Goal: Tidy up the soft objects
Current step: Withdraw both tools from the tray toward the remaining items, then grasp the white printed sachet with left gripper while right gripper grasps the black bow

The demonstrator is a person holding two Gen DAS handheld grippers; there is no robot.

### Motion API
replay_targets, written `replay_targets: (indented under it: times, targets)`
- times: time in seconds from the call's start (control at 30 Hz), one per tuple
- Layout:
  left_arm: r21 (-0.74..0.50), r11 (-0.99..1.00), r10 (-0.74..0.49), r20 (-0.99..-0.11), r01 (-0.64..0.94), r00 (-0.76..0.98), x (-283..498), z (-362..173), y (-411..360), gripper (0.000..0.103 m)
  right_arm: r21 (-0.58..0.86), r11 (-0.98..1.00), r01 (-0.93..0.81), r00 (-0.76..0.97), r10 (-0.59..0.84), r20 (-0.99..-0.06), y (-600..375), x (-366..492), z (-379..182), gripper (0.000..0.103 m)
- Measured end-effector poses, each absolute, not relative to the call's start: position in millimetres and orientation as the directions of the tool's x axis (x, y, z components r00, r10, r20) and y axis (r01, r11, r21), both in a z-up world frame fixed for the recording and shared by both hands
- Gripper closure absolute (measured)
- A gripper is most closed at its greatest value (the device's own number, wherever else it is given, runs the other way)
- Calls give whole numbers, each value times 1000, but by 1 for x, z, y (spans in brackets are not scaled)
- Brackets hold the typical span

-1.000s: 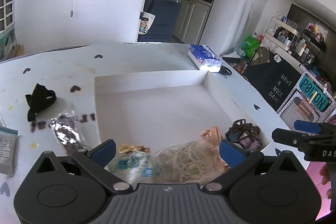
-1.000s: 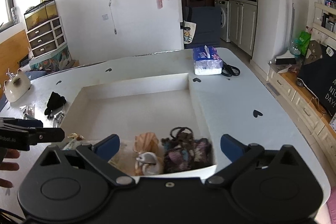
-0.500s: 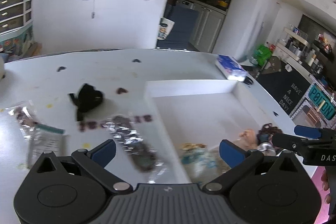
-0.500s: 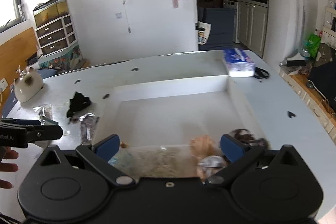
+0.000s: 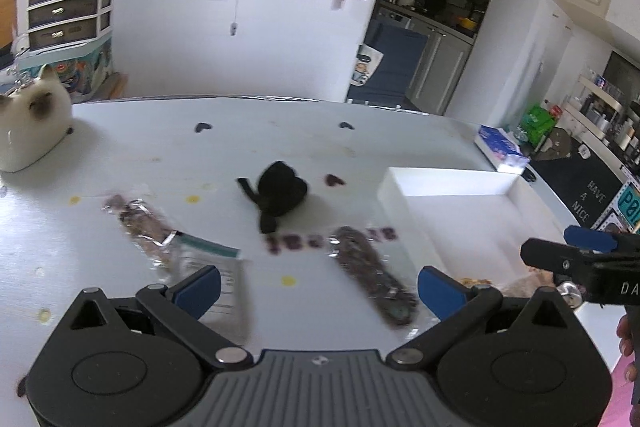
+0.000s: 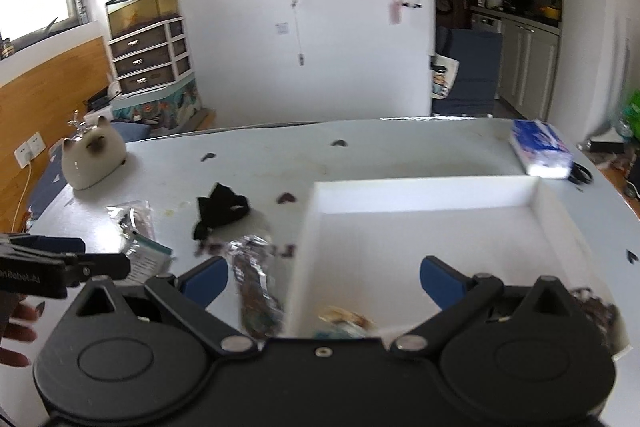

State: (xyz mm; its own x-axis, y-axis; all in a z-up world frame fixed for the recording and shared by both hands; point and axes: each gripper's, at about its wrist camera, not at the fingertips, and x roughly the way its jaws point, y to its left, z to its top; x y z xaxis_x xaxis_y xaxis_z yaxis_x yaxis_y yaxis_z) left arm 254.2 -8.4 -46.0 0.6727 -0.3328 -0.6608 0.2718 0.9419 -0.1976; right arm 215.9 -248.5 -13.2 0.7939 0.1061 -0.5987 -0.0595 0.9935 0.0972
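A black soft cloth item [image 5: 280, 193] [image 6: 222, 209] lies on the white table, left of the white tray [image 5: 452, 177] [image 6: 420, 183]. A clear packet of dark pieces [image 5: 372, 275] [image 6: 256, 279] lies between the cloth and the tray's near corner. My left gripper [image 5: 320, 289] hangs open above the table, just short of this packet, with nothing between its pads. My right gripper [image 6: 322, 283] is open and empty over the tray's near left corner. Soft items [image 6: 344, 319] and dark scrunchies [image 6: 592, 307] rest at the tray's near edge.
Two more packets [image 5: 140, 223] [image 5: 212, 267] lie at the left. A ceramic cat [image 5: 32, 123] [image 6: 94, 157] stands far left. A tissue pack [image 5: 500, 147] [image 6: 540, 149] and scissors [image 6: 580, 173] sit beyond the tray. A hand [image 6: 18, 331] shows at the left edge.
Both grippers have swung left, away from the tray's near edge. The black cloth and the packets have come into the middle of both views. Both stay open and empty.
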Motion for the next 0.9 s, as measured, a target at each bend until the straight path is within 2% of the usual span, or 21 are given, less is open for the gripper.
replay_targets:
  times: [0.3, 0.4, 0.53, 0.73, 0.8, 0.83, 0.87, 0.9]
  targets:
    - [-221, 948, -319, -681, 230, 659, 272, -66, 32, 0, 70, 988, -138, 780, 152, -608, -200, 258, -17, 0]
    - [-226, 956, -293, -699, 187, 652, 280, -76, 42, 6, 57, 985, -162, 771, 163, -616, -186, 274, -18, 0]
    - [-230, 962, -271, -721, 149, 637, 291, -90, 51, 22, 47, 978, -203, 761, 188, -621, -173, 292, -18, 0]
    - [-301, 952, -271, -757, 50, 594, 304, -109, 64, 45, 40, 969, -244, 743, 214, -634, -164, 319, -20, 0]
    - [-322, 947, -273, -764, 22, 584, 307, -113, 69, 57, 34, 966, -258, 735, 219, -642, -161, 328, -21, 0]
    - [-339, 941, -281, -767, 8, 577, 307, -116, 72, 77, 30, 964, -264, 727, 220, -650, -159, 333, -23, 0]
    - [-358, 934, -292, -769, -4, 569, 308, -118, 75, 90, 27, 963, -270, 720, 220, -658, -158, 339, -24, 0]
    - [-377, 926, -303, -770, -16, 561, 309, -120, 78, 90, 25, 961, -276, 716, 223, -662, -157, 344, -25, 0]
